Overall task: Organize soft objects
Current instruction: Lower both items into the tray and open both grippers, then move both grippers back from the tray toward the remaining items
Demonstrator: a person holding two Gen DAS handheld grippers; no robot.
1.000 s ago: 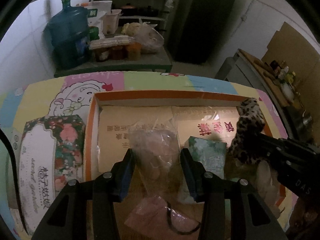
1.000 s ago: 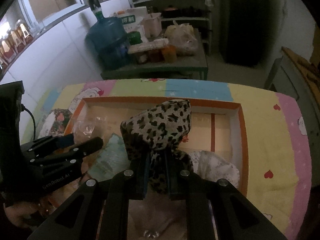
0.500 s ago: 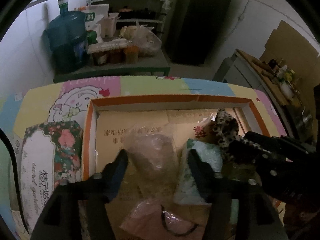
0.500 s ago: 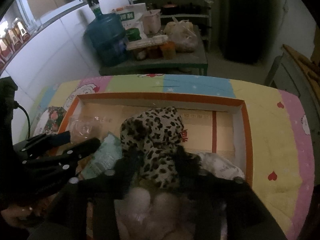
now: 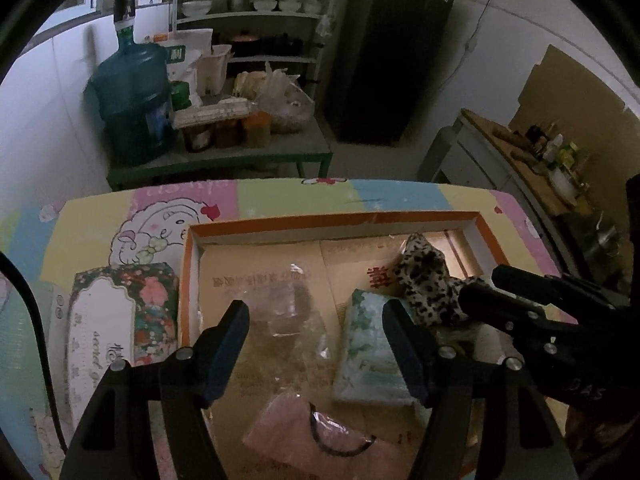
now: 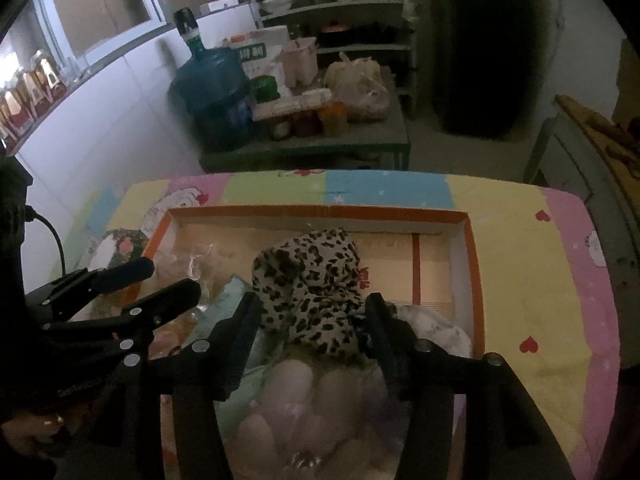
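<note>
Between the spread jaws of the right gripper (image 6: 312, 320), unpinched, the leopard-print cloth (image 6: 316, 288) is seen heaped inside the orange-rimmed cardboard box (image 6: 474, 276), while the left gripper (image 5: 316, 336), jaws likewise spread, is held leftward over a clear plastic bag (image 5: 288, 308).

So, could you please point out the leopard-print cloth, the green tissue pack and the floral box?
leopard-print cloth (image 6: 316, 280): right wrist view, centre of the bunched fabric.
green tissue pack (image 5: 370, 356): left wrist view, middle of its top face.
floral box (image 5: 120, 320): left wrist view, white label on lid.

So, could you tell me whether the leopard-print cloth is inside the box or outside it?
Inside: the leopard-print cloth lies bunched within the orange-rimmed box.
</note>
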